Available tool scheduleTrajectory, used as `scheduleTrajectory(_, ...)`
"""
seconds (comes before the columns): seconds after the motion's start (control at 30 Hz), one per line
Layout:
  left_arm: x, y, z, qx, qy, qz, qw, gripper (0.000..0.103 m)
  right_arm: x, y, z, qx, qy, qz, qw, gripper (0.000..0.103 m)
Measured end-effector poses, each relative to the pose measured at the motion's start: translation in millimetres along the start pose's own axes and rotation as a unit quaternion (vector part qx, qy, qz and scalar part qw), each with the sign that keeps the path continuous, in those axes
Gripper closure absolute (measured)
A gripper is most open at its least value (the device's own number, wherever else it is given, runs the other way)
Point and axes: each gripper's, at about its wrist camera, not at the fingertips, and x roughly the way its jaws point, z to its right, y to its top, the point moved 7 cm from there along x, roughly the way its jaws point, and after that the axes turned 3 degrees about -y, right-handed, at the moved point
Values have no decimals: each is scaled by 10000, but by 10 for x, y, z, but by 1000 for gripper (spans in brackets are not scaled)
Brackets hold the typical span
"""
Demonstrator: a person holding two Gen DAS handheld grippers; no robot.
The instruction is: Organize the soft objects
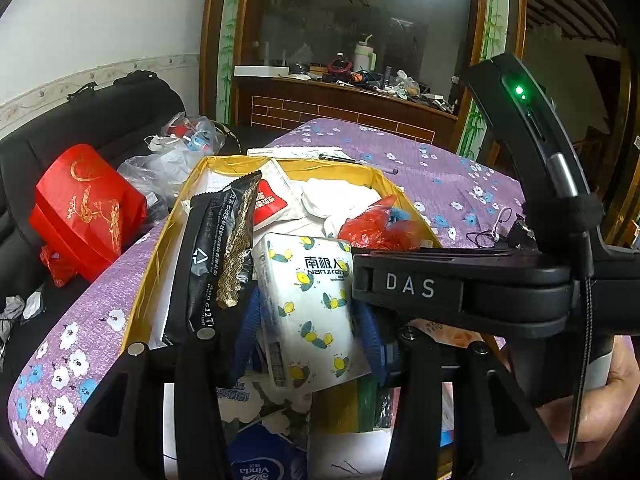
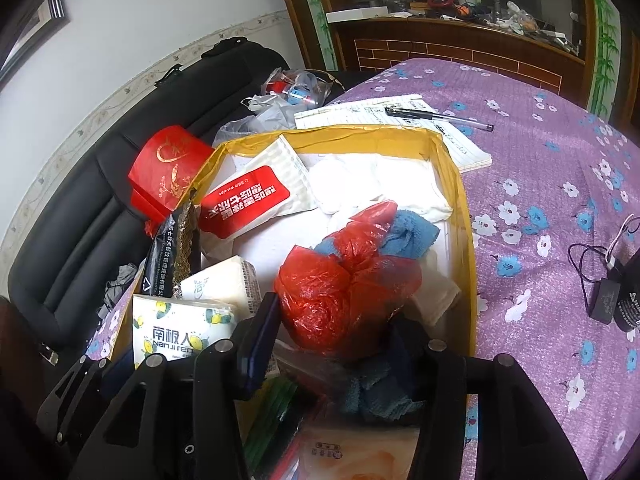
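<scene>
A white tissue pack (image 1: 316, 312) printed with yellow lemons stands tilted between the two blue-padded fingers (image 1: 248, 332) of the left gripper (image 1: 310, 340). The pads sit against its sides, so the gripper appears to be clamped on it, though the contact on the right side is partly hidden. To the left of that gripper, a long black packet (image 1: 216, 256) with gold trim leans against the pack.

The right gripper (image 2: 332, 344) points down over a crumpled red plastic bag (image 2: 344, 284), which lies between and just ahead of its fingers; its jaws stand apart and do not visibly press on the bag. A blue cloth (image 2: 408, 232) pokes out beyond the bag.

All of this sits inside a yellow-walled box (image 2: 464, 216). Further ahead in the box lie a red-labelled wipes pack (image 2: 252, 200) and white cloths (image 2: 360, 180). The box rests on a purple flowered cover (image 2: 560, 200). Beyond the box, a pen (image 2: 436, 116) lies on a notepad (image 2: 468, 152).
</scene>
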Motion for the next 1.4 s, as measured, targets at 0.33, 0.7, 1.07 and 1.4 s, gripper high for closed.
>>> scheduleTrajectory(0.33, -46, 6, -13, -2, 36, 83, 10000, 55, -77, 4, -4, -10, -12, 52, 10000, 41)
scheduleTrajectory(0.7, -206, 51, 39, 70, 87, 280, 9995, 42, -348, 58, -41, -40, 87, 350, 9993, 30)
scheduleTrajectory(1.07, -420, 142, 131, 186, 265, 627, 9975, 24, -755, 29, 59, -118, -156, 852, 9962, 17)
scheduleTrajectory(1.4, -655, 63, 83, 521, 551, 962, 9925, 8, -1267, -280, 407, -53, -717, 1384, 9878, 11)
